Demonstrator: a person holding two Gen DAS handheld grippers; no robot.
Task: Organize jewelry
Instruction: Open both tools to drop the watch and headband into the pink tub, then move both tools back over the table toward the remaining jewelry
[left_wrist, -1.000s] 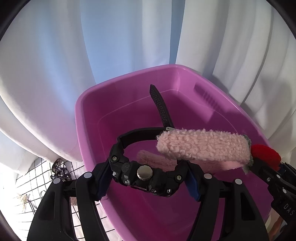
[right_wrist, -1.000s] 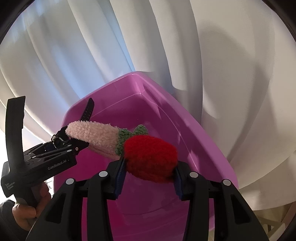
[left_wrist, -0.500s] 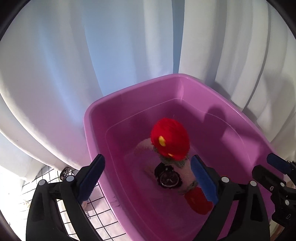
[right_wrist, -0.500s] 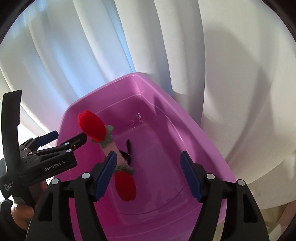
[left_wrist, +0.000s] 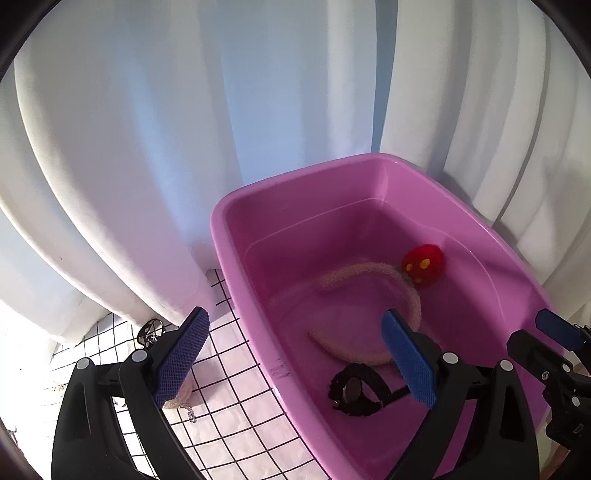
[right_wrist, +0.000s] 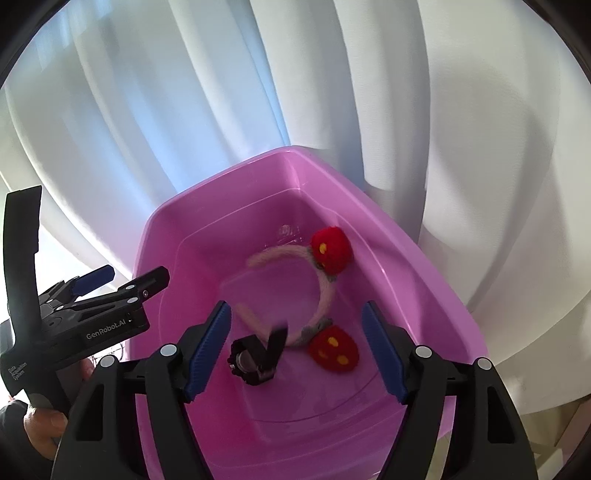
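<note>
A pink fuzzy headband (left_wrist: 410, 295) with red strawberry ends (left_wrist: 423, 264) lies on the floor of the pink plastic bin (left_wrist: 295, 173). A black watch (left_wrist: 354, 391) lies beside it. My left gripper (left_wrist: 294, 313) hovers open over the bin's near left wall, nothing between its blue pads. In the right wrist view the headband (right_wrist: 327, 291), both strawberries (right_wrist: 334, 352) and the watch (right_wrist: 255, 360) lie inside the bin (right_wrist: 221, 173). My right gripper (right_wrist: 296, 306) hangs above them, its jaws opening with nothing between them. The left gripper (right_wrist: 135, 275) shows at that view's left.
White curtains hang right behind the bin. A white cloth with a black grid (left_wrist: 240, 398) covers the table left of the bin. On it lie a dark trinket (left_wrist: 149, 330) and a small chain (left_wrist: 190, 415). A person's hand (right_wrist: 40, 428) holds the left gripper.
Both grippers opened. The left let go of the watch and the right let go of the headband; both dropped to the bin floor. The left gripper drew back toward the bin's left wall.
</note>
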